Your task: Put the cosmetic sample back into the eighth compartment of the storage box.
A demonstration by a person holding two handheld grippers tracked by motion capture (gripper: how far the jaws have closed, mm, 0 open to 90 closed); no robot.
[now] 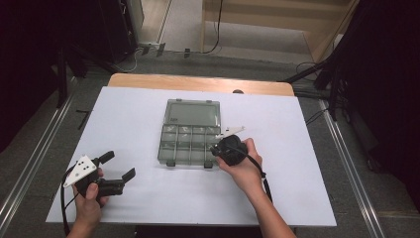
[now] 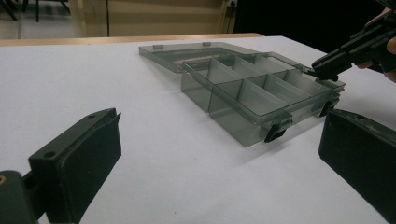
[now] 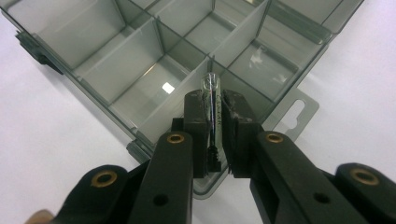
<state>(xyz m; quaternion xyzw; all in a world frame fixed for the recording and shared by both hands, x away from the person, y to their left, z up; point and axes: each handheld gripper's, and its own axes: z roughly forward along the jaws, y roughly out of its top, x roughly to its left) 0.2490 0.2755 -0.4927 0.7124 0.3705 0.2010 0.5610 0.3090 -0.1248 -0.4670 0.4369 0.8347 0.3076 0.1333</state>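
Smoky plastic organiser box (image 1: pixel 190 141) lies open mid-table. Your right gripper (image 3: pixel 214 119) pinches a removable divider (image 3: pixel 211 95) at its near right corner, ready to lift out; your left gripper (image 1: pixel 116 171) waits spread, near left.

Left claw (image 1: pixel 119 167) agape, right claw (image 3: pixel 215 119) clamped

Both forearms are bare. Each black tool (image 1: pixel 116 173) has brass screws (image 3: pixel 175 138), a trailing black cable and a dotted grey plate (image 1: pixel 82 169).
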